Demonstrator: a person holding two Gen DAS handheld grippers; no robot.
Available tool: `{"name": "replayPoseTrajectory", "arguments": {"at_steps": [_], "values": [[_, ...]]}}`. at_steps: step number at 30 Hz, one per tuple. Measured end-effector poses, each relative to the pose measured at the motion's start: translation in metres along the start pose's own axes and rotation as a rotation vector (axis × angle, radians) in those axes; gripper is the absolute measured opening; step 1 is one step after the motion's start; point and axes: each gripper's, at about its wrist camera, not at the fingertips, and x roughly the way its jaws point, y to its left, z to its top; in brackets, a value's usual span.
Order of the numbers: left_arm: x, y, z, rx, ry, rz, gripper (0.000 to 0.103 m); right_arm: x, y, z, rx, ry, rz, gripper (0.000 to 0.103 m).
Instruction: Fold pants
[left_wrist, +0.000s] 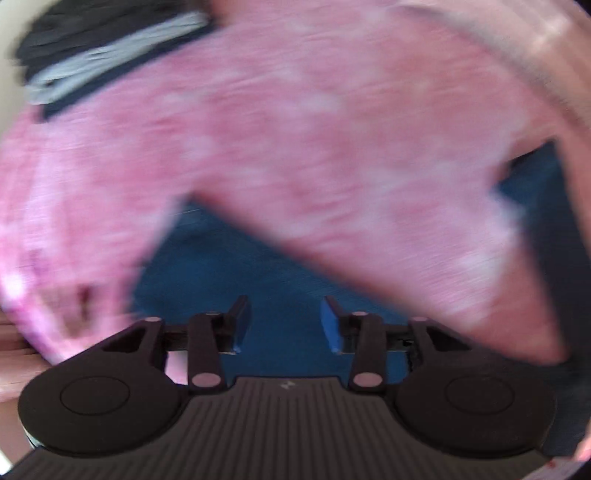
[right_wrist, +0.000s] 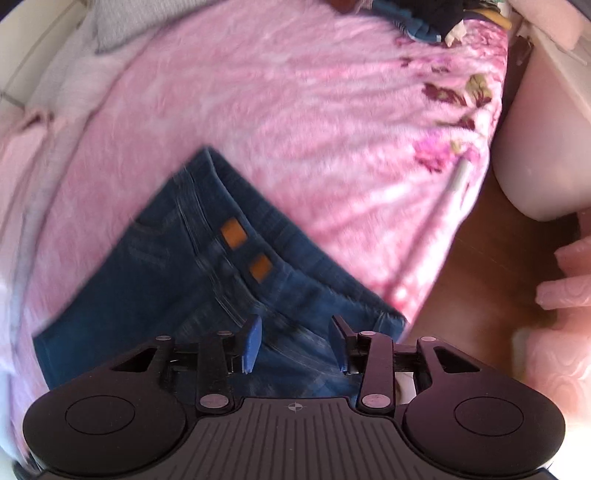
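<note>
Blue denim pants lie folded on a pink fluffy blanket, with two orange patches at the waistband. My right gripper hovers open just over the near edge of the pants, nothing between its blue-padded fingers. In the left wrist view, which is heavily blurred, blue denim shows under my left gripper, which stands open with nothing in it, and the pink blanket fills the space beyond.
A pile of dark and grey clothes lies at the blanket's far left. More clothes sit at the far end. A wooden floor and a white object are to the right, beside a pink patterned sleeve.
</note>
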Motion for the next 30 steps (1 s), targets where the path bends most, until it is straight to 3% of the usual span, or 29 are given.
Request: {"name": "replayPoseTrajectory", "arguments": {"at_steps": [3, 6, 8, 11, 12, 15, 16, 17, 18, 19, 21, 23, 25, 27, 29, 30], "values": [[0.023, -0.055, 0.029, -0.084, -0.018, -0.221, 0.068, 0.0, 0.015, 0.016, -0.005, -0.027, 0.041, 0.038], [0.058, -0.101, 0.055, -0.243, 0.006, -0.403, 0.072, 0.006, 0.029, 0.027, -0.04, -0.034, 0.065, 0.038], [0.085, -0.127, 0.066, -0.323, 0.019, -0.457, 0.078, 0.009, 0.035, 0.03, -0.068, -0.027, 0.067, 0.039], [0.127, -0.157, 0.079, -0.399, 0.058, -0.433, 0.078, 0.016, 0.036, 0.033, -0.087, -0.018, 0.049, 0.039], [0.138, -0.161, 0.082, -0.443, 0.066, -0.431, 0.074, 0.018, 0.035, 0.035, -0.086, -0.016, 0.041, 0.039], [0.15, -0.168, 0.091, -0.528, 0.026, -0.455, 0.017, 0.023, 0.027, 0.039, -0.068, -0.01, 0.023, 0.039], [0.142, -0.174, 0.094, -0.517, -0.008, -0.448, 0.011, 0.023, 0.025, 0.042, -0.064, -0.007, 0.017, 0.039], [0.13, -0.183, 0.098, -0.45, -0.07, -0.453, 0.007, 0.026, 0.023, 0.044, -0.059, -0.004, 0.01, 0.039], [0.108, -0.197, 0.1, -0.339, -0.16, -0.465, 0.001, 0.026, 0.021, 0.046, -0.056, -0.001, 0.007, 0.039], [0.08, -0.215, 0.098, -0.197, -0.26, -0.478, 0.0, 0.028, 0.021, 0.048, -0.052, 0.001, 0.007, 0.039], [0.015, -0.26, 0.077, 0.159, -0.471, -0.526, 0.0, 0.032, 0.021, 0.051, -0.045, 0.006, 0.016, 0.039], [-0.037, -0.309, 0.035, 0.534, -0.562, -0.612, 0.0, 0.038, 0.022, 0.053, -0.039, 0.018, 0.018, 0.039], [-0.064, -0.349, -0.018, 0.857, -0.546, -0.728, 0.0, 0.044, 0.024, 0.055, -0.032, 0.026, 0.021, 0.039], [-0.062, -0.384, -0.072, 1.083, -0.418, -0.807, 0.0, 0.05, 0.027, 0.056, -0.022, 0.029, 0.028, 0.039], [-0.032, -0.411, -0.12, 1.187, -0.284, -0.789, 0.005, 0.052, 0.029, 0.058, -0.012, 0.033, 0.041, 0.039], [-0.006, -0.42, -0.135, 1.184, -0.17, -0.758, 0.011, 0.053, 0.03, 0.058, -0.011, 0.033, 0.046, 0.039]]}}
